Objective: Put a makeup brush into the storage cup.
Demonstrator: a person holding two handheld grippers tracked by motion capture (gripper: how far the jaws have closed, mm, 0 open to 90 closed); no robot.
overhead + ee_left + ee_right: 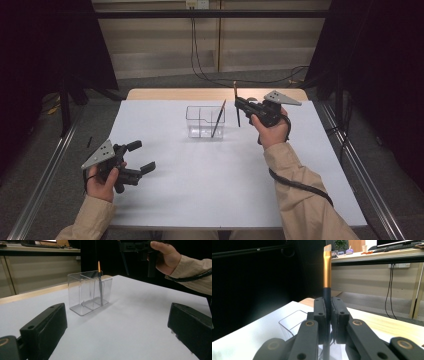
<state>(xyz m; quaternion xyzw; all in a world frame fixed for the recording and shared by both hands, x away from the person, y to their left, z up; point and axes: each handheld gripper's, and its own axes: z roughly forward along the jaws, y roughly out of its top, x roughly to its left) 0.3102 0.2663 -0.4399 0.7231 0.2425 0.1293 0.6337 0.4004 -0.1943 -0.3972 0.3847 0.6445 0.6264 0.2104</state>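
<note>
My R claw [239, 103] pinching brush [327, 270] upright, shaft vertical; clear holder [205, 121] just to its left, below; L claw [140, 156] spread, far.

White table [200, 190]: beyond its far edge, wall socket [196, 4] with cables [200, 60] trailing down to floor.
</note>
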